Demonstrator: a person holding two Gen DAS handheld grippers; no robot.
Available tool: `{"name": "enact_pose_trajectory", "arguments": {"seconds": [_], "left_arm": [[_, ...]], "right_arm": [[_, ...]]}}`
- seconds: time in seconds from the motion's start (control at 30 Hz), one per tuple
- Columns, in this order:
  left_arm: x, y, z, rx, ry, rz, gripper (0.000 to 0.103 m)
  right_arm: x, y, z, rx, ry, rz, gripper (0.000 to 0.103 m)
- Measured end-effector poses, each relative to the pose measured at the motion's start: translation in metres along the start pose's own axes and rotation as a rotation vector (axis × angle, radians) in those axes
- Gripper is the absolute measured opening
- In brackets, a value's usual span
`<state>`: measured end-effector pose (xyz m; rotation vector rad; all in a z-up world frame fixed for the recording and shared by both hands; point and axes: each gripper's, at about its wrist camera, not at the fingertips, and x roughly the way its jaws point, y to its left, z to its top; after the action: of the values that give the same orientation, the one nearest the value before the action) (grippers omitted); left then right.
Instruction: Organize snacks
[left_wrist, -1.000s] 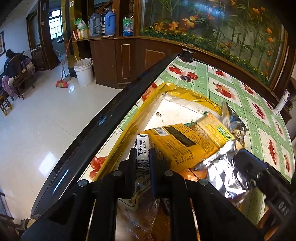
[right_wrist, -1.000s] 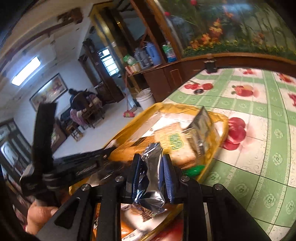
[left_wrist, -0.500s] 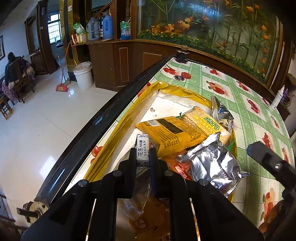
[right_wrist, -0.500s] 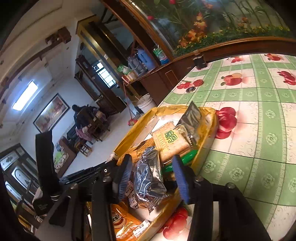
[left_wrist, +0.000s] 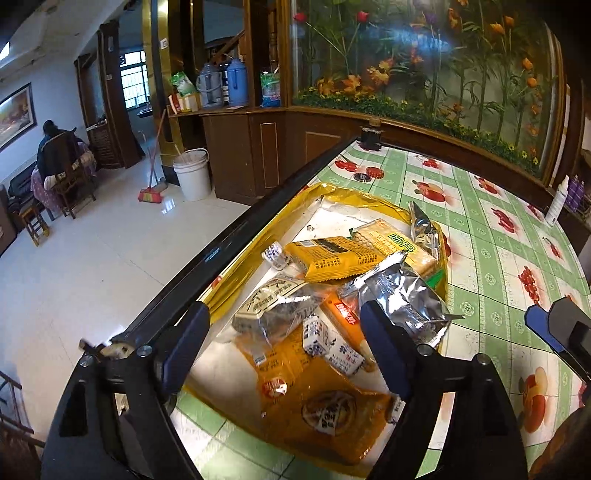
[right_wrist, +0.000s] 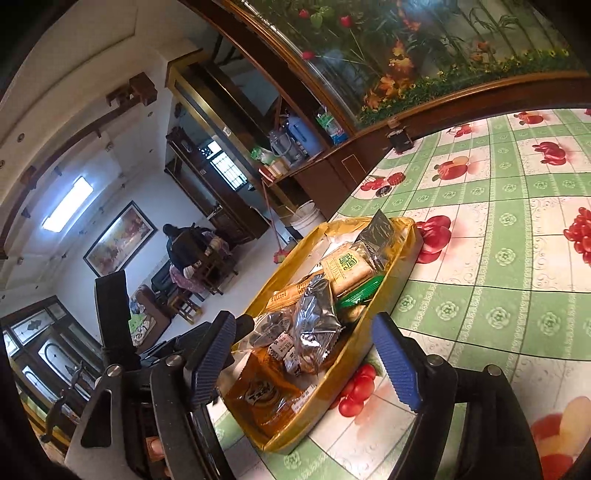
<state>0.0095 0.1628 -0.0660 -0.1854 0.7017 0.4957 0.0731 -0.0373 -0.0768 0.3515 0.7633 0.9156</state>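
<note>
Snacks are seen piled in a yellow tray (left_wrist: 334, 194) that sits on a green-checked tablecloth with fruit prints (left_wrist: 491, 236), close to the table's dark edge (left_wrist: 221, 254). In the tray, a yellow packet (left_wrist: 332, 258) is laid across a cracker pack with a green label (left_wrist: 397, 242), and a crumpled silver foil bag (left_wrist: 402, 299) is found on top of the heap toward the tray's right side. A second foil pouch with white print (left_wrist: 273, 310) is placed toward the left, a small blue-and-white carton (left_wrist: 321, 338) lies in the middle, and a large orange bag (left_wrist: 317, 398) fills the near end.

The left gripper (left_wrist: 286, 345) is held above the near end of the tray with its jaws spread wide, and nothing is gripped between them. The right gripper (right_wrist: 306, 356) is likewise spread wide and empty, and is held over the same near end, where the silver foil bag (right_wrist: 314, 321) and the orange bag (right_wrist: 266, 398) are framed between its fingers. In the right wrist view the tray's near rim (right_wrist: 334, 397) is seen resting on the cloth, with red cherries printed just beside it.
</note>
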Motion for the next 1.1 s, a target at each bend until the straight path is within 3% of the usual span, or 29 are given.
{"name": "enact_pose_trajectory", "arguments": {"seconds": [0.4,0.7,0.87,1.1], "left_arm": [[-0.050,0.001,-0.011,-0.025,-0.110,0.012,0.085],[-0.068,-0.003,-0.021,0.006,-0.129,0.039,0.087],[-0.074,0.000,-0.027,-0.005,-0.125,0.033,0.087],[-0.085,0.006,-0.034,-0.007,-0.128,0.023,0.087]], "right_arm": [[-0.037,0.004,-0.012,-0.088,-0.011,-0.005,0.084],[-0.048,0.014,-0.013,-0.194,-0.003,-0.029,0.085],[-0.050,0.030,-0.012,-0.298,0.000,-0.042,0.087],[-0.037,0.063,-0.012,-0.507,0.076,-0.045,0.089]]}}
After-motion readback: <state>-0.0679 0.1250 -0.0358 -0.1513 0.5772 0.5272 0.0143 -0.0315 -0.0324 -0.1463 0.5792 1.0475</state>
